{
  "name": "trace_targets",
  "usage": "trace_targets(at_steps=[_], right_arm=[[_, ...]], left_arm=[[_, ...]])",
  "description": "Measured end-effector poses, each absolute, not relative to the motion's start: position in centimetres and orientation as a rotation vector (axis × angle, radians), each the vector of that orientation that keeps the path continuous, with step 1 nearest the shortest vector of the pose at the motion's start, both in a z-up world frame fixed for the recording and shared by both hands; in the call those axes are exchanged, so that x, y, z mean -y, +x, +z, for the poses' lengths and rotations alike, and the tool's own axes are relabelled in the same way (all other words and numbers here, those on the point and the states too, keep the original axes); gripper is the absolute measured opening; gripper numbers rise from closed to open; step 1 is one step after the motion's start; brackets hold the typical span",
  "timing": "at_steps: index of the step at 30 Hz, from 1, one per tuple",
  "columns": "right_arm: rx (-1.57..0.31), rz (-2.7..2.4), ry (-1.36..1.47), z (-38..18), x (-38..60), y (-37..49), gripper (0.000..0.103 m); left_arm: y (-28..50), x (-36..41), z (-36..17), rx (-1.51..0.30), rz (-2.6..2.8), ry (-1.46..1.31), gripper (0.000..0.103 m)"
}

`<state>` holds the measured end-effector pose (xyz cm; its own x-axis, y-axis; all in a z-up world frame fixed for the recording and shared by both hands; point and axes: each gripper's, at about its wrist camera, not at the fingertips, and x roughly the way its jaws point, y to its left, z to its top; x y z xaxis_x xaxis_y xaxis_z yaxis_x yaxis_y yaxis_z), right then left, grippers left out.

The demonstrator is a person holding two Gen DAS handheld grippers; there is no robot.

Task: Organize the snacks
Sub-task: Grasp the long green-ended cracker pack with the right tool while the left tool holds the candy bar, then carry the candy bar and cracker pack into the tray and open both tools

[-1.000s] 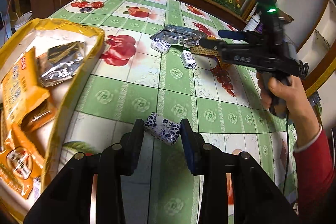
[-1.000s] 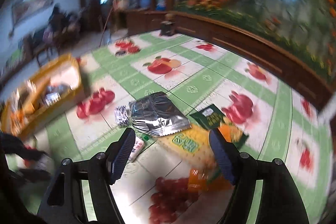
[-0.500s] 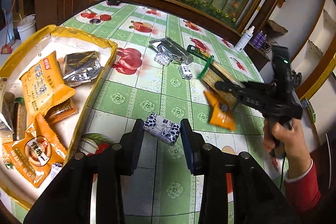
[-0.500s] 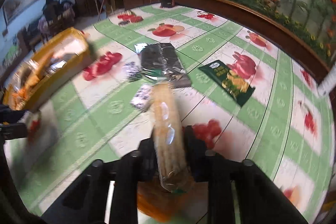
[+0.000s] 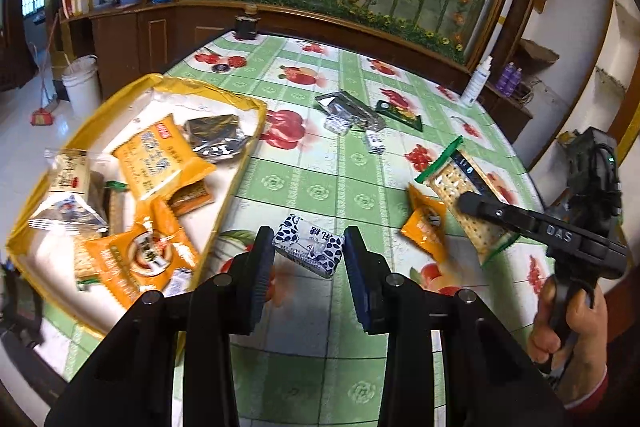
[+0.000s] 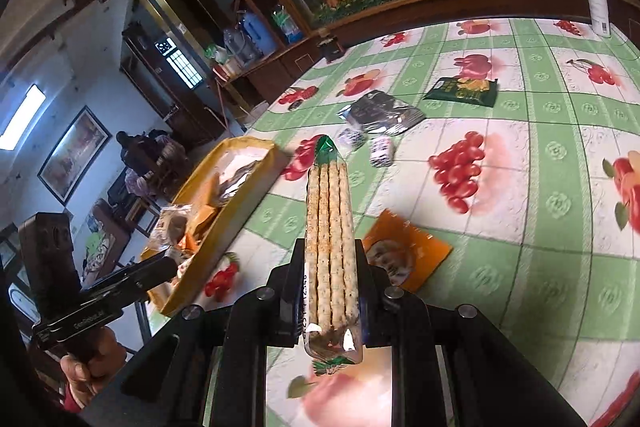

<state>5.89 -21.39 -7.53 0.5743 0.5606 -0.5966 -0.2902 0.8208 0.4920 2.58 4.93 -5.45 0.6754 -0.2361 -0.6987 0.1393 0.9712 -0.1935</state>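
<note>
While clamped between black ribbed pads, left tongs (image 5: 308, 255) grip a small pillow-shaped candy (image 5: 309, 245), white wrapper with dark blue speckles, glossy and crinkled, aloft over the table (image 5: 320, 187) beside the yellow tray (image 5: 240, 163). Right tongs (image 6: 330, 283), just closed, pinch a long clear crackers sleeve (image 6: 329, 227) with green crimped ends, tilted forward and up, off the oilcloth. Below it, flat on the cloth, an orange foil packet (image 6: 404, 253). Right hand (image 5: 568, 327) wrapped around the handle, red cuff showing.
</note>
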Motion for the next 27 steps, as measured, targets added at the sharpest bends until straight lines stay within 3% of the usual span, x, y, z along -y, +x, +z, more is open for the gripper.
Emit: trace_targets(at_steps=[10, 27], right_arm=[[-0.830, 0.602, 0.327, -7.4, 15.6, 4.0, 0.019], [-0.876, 0.728, 0.324, -7.4, 7.3, 7.1, 0.019]], left_arm=[[0.5, -5.6, -4.7, -0.749, -0.036, 0.031, 0.033], [2.4, -12.5, -5.8, -0.776, 0.107, -0.037, 0.033]])
